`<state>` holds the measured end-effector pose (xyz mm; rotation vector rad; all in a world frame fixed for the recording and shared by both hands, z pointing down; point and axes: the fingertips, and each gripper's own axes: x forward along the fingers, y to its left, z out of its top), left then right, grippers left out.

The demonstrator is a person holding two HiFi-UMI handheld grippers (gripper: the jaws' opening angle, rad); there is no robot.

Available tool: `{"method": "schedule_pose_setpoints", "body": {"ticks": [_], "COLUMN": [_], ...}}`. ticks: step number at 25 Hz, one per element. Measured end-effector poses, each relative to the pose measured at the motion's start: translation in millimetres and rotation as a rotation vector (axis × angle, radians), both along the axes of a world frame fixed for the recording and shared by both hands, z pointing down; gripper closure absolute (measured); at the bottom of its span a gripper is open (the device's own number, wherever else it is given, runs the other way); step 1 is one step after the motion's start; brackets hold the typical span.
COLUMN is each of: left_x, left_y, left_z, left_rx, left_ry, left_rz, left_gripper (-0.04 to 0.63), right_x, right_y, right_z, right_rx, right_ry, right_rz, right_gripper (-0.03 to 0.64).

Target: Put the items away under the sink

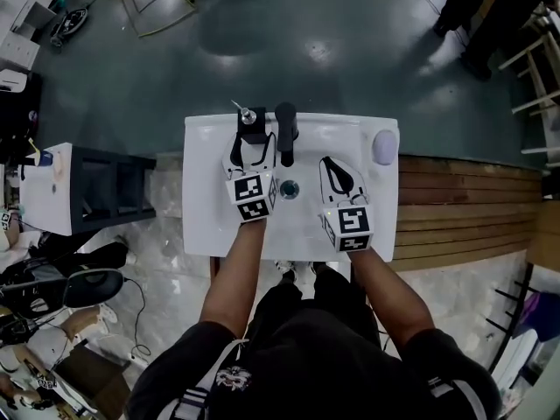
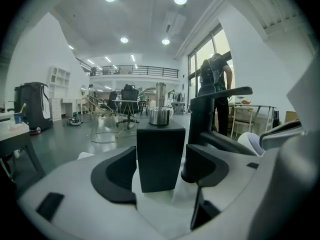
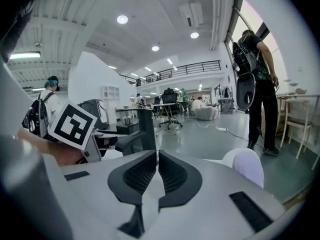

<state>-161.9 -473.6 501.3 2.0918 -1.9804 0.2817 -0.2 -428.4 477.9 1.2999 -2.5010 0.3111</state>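
Left gripper view – the left gripper [image 2: 161, 149] has its jaws spread, and the black dispenser block [image 2: 160, 159] stands upright right at their tips, beside the faucet [image 2: 205, 129] at the back of the sink [image 1: 206, 226]. Looks unclamped. The right gripper [image 3: 157, 154] is pinched closed, empty – farther away.

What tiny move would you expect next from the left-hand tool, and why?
Probably closing the left gripper on the black box-shaped dispenser with a steel top: its jaws stand apart on either side of it on the white sink, with nothing gripped yet.
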Motion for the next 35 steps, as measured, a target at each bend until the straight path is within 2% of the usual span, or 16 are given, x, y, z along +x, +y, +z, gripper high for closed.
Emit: {"method": "schedule_pose_setpoints", "body": {"ticks": [10, 21, 29, 35], "left_x": [-5, -3, -7, -8], "left_y": [-21, -18, 0, 28], "left_z": [6, 7, 0, -15], "left_rx": [-0.01, 0.002, 0.02, 0.037], "left_ry": [-0.008, 0.011, 0.019, 0.029], "left_rz": [-0.054, -0.057, -0.039, -0.012], "left_gripper": [0.29, 0.284, 0.284, 0.284], "right_x": [7, 25, 30, 26], "right_y": [5, 19, 31, 51], "right_z": [13, 21, 0, -13], "right_rx": [-0.024, -0.045, -0.005, 0.04], "right_ry": [0.018, 0.012, -0.011, 0.019], "right_rz": [-0.003, -0.013, 0.016, 0.045], "right_gripper": [0.592, 0.592, 0.592, 0.592]}}
